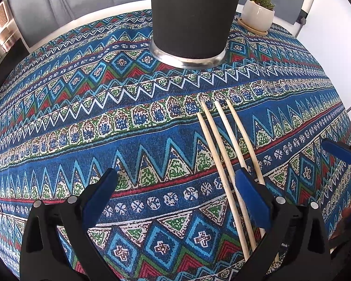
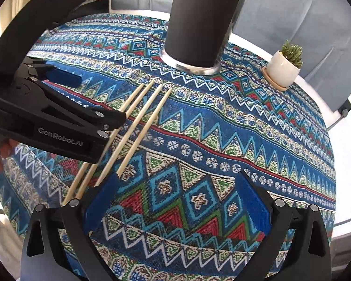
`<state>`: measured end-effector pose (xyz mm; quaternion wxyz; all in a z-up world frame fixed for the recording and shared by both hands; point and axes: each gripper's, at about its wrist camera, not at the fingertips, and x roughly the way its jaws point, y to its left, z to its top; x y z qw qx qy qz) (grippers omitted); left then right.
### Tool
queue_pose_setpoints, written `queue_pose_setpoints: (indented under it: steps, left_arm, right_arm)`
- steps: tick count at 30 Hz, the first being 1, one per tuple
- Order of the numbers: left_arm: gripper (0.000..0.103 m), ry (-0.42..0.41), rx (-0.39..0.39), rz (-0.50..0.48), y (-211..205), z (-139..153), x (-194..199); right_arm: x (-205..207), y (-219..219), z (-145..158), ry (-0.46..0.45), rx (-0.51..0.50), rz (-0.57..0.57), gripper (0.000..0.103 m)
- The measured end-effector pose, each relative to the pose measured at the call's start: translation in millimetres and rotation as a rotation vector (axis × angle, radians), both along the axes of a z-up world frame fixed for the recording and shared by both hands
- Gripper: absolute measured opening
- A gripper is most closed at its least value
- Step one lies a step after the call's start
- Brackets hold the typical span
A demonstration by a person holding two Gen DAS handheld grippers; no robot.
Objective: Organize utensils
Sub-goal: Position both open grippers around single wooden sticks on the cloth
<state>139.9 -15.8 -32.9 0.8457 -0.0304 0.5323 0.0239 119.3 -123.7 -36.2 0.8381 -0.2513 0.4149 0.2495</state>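
Nearest you, your left gripper (image 1: 175, 192) hangs released over the patterned tablecloth (image 1: 105, 121), its jaws spread wide and holding nothing; your right gripper (image 2: 177, 196) is likewise spread and empty. The four wooden chopsticks (image 1: 224, 154) lie flat on the cloth toward its near edge, side by side and roughly parallel, tips pointing toward the black holder (image 1: 189, 18). They are not between either pair of fingers: in the left wrist view they run under and just beside the right-hand blue pad (image 1: 250, 192), and in the right wrist view they (image 2: 138, 128) pass just outside the left-hand pad.

The step in hand looks like the first pick-up. Shift one gripper sideways until the sticks sit centred between its pads, come down square to their length, and close near the middle so they lift level. Farther back, the holder stands upright near the cloth's middle, well apart from the sticks; a small potted plant (image 1: 258, 11) sits at the far edge.
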Motion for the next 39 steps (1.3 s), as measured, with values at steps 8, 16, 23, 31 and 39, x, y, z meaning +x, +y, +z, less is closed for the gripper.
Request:
queue_pose_setpoints:
  steps: [8, 16, 23, 31, 39]
  left_arm:
    - [0.099, 0.013, -0.007, 0.038, 10, 0, -12]
    - [0.099, 0.009, 0.045, 0.023, 1, -2, -13]
    - [0.099, -0.013, 0.044, -0.027, 6, -3, -15]
    - [0.099, -0.009, 0.043, -0.058, 24, -1, -31]
    - [0.099, -0.022, 0.044, -0.073, 39, -2, -40]
  right_arm:
    - [9, -8, 3, 0.079, 0.139, -0.024, 0.095]
    - [10, 2, -1, 0.075, 0.126, -0.011, 0.095]
    - [19, -13, -3, 0.155, 0.142, -0.061, 0.095]
    - [10, 1, -2, 0.146, 0.134, -0.008, 0.095]
    - [24, -10, -1, 0.224, 0.129, -0.092, 0.095]
